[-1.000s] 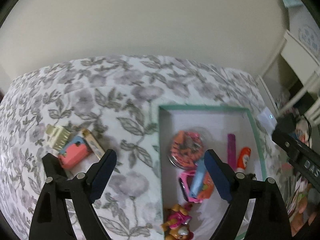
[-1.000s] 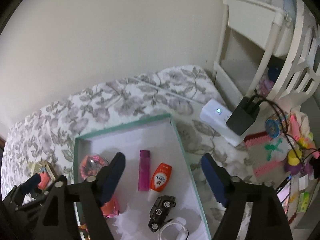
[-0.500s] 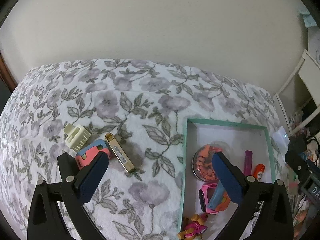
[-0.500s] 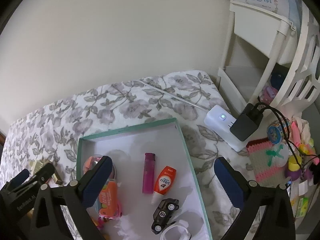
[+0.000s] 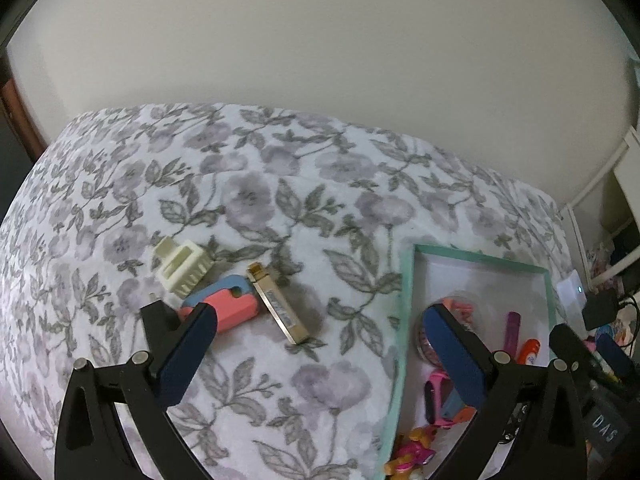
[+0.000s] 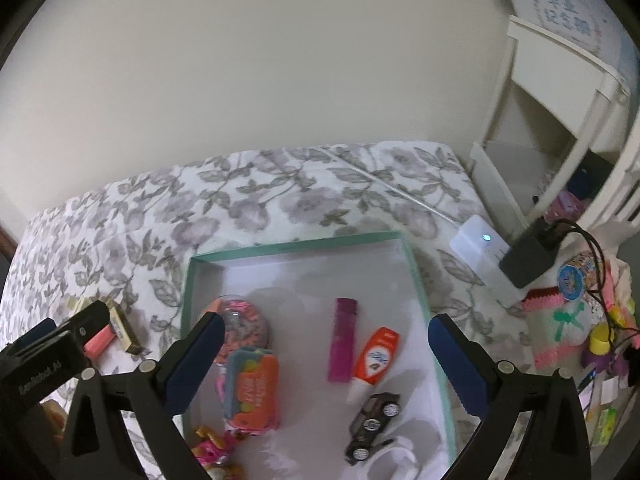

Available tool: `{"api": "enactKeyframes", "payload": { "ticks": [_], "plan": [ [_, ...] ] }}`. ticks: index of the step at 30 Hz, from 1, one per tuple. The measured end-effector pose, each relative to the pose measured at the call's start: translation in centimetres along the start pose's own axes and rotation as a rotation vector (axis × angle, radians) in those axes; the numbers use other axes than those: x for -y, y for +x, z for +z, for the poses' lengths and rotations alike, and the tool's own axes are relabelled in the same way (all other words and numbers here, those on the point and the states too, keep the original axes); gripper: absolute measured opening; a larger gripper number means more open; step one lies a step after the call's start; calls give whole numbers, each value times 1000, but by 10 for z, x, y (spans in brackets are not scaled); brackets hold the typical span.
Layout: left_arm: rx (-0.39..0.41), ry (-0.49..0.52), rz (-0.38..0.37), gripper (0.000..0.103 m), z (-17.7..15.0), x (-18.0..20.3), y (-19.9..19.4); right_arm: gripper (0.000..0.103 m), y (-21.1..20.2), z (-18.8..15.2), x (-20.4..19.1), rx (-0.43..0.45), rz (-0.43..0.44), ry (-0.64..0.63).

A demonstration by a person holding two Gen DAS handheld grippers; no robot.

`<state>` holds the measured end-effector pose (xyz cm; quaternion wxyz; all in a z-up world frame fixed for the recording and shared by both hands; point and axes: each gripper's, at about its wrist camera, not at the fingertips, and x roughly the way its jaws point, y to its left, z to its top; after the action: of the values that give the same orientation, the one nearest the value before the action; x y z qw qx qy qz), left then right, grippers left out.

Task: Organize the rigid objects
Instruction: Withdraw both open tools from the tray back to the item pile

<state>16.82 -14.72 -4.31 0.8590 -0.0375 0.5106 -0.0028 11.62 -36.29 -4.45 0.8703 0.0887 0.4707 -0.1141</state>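
A teal-rimmed white tray [image 6: 420, 280] [image 5: 404, 320] lies on the floral cloth. In it are a purple tube [image 6: 342, 338], an orange-capped bottle [image 6: 374, 358], a black toy car [image 6: 372, 420], an orange case [image 6: 252, 390] and a round clear container [image 6: 240, 322]. Left of the tray lie a cream plastic block [image 5: 182, 266], a pink and blue object [image 5: 228, 306] and a gold metal bar [image 5: 278, 308]. My left gripper [image 5: 320, 356] is open and empty above the cloth, near these three. My right gripper [image 6: 326, 364] is open and empty above the tray.
A white power strip [image 6: 484, 256] with a black plug [image 6: 528, 256] lies right of the tray. Toys and clutter [image 6: 580, 320] pile at the far right beside a white shelf [image 6: 560, 100]. A plain wall stands behind the cloth-covered surface.
The left gripper has swung left from over the tray toward the three loose objects. The right gripper has pulled back a little and its jaws have spread wider.
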Motion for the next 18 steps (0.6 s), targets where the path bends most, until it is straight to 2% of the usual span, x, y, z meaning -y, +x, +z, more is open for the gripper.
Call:
{"api": "enactKeyframes", "payload": {
  "ticks": [9,18],
  "plan": [
    [-7,-164,38,103,15,-67,-7,103,-6,-2,-60,42,96,-75],
    [12,-295,116,103,22,-135,-18,103,2,-13,-127,25,157,-212]
  ]
}}
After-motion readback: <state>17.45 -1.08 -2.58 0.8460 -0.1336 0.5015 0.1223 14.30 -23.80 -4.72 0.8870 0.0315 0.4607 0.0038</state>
